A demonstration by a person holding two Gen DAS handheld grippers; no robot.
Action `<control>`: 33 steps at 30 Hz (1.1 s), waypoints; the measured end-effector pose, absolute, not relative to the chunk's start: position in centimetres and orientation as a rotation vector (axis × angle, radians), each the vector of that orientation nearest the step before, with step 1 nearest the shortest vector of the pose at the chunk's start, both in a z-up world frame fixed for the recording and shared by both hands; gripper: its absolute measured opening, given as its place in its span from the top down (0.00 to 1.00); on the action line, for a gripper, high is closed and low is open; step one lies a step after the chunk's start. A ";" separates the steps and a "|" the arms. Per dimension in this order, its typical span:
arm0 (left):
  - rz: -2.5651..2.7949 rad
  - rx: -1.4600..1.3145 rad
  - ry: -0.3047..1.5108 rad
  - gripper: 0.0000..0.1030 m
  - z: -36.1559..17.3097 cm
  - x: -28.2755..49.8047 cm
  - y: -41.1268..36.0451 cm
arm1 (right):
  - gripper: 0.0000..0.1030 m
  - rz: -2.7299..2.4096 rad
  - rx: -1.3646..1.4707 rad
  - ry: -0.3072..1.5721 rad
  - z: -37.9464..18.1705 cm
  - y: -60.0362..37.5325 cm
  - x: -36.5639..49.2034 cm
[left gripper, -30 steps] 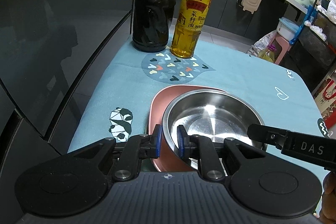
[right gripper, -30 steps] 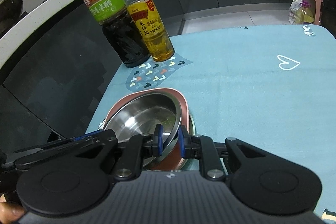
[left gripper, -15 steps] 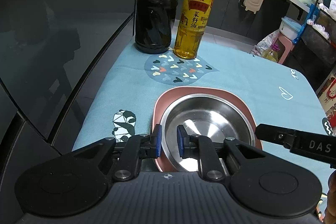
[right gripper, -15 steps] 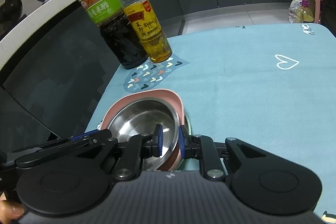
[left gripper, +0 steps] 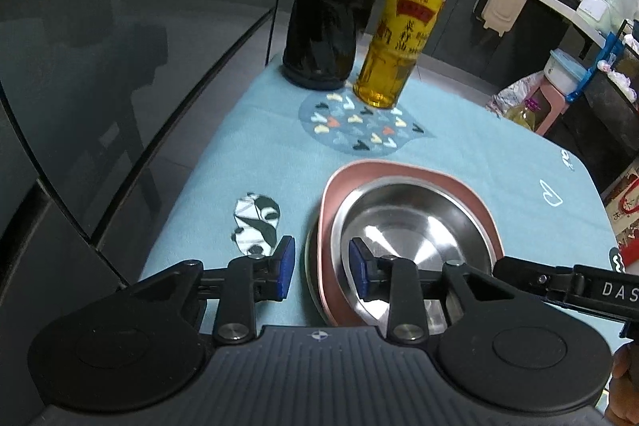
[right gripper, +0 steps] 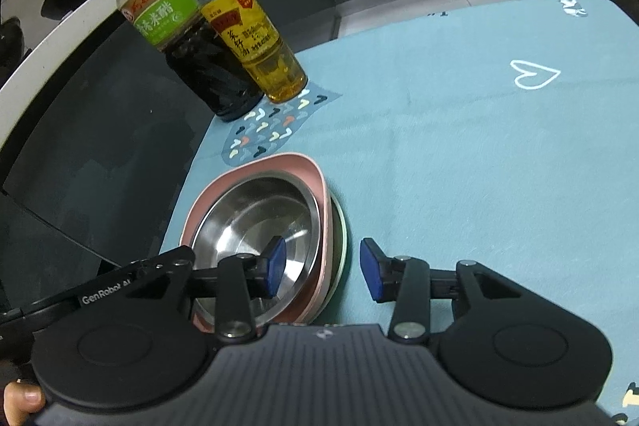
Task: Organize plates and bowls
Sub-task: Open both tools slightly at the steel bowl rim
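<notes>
Bowl (left gripper: 407, 226), steel, empty, nested in pink plate (left gripper: 399, 170) on table (right gripper: 479, 166). Left claw (left gripper: 321, 272) and right claw (right gripper: 321, 268) both apart, straddling opposite rims. Bottles behind.

The worktop (left gripper: 459, 162), covered in teal cloth, is occupied by a near stack of dishes (left gripper: 403, 226) and two far bottles: vinegar (left gripper: 323, 26), oil (left gripper: 395, 46).

Dim indoor light; glare on steel bowl (left gripper: 415, 226); fisheye bending edges (bottle labels blurred).
</notes>
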State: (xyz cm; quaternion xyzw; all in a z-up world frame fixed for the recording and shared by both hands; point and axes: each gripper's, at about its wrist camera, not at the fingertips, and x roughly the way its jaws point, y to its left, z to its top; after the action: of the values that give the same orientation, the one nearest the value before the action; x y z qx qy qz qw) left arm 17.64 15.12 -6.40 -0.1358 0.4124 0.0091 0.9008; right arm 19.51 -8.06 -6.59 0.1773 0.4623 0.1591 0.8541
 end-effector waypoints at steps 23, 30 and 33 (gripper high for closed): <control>-0.019 -0.311 0.864 0.66 -8.5 18.4 14.7 | 0.68 0.393 0.378 1.044 -8.7 -7.6 21.3; 0.002 -0.229 0.844 0.72 -8.5 18.0 13.6 | 0.78 0.396 0.313 1.024 -8.6 -6.8 21.1; 0.000 -0.258 0.859 0.72 -8.4 18.1 14.0 | 0.78 0.389 0.321 1.012 -8.3 -7.0 20.9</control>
State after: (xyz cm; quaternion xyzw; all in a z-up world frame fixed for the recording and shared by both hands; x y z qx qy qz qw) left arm 18.07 14.04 -8.45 -0.1246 0.4151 -0.0002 0.9012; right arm 20.91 -7.02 -8.26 0.1520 0.4794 0.1844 0.8444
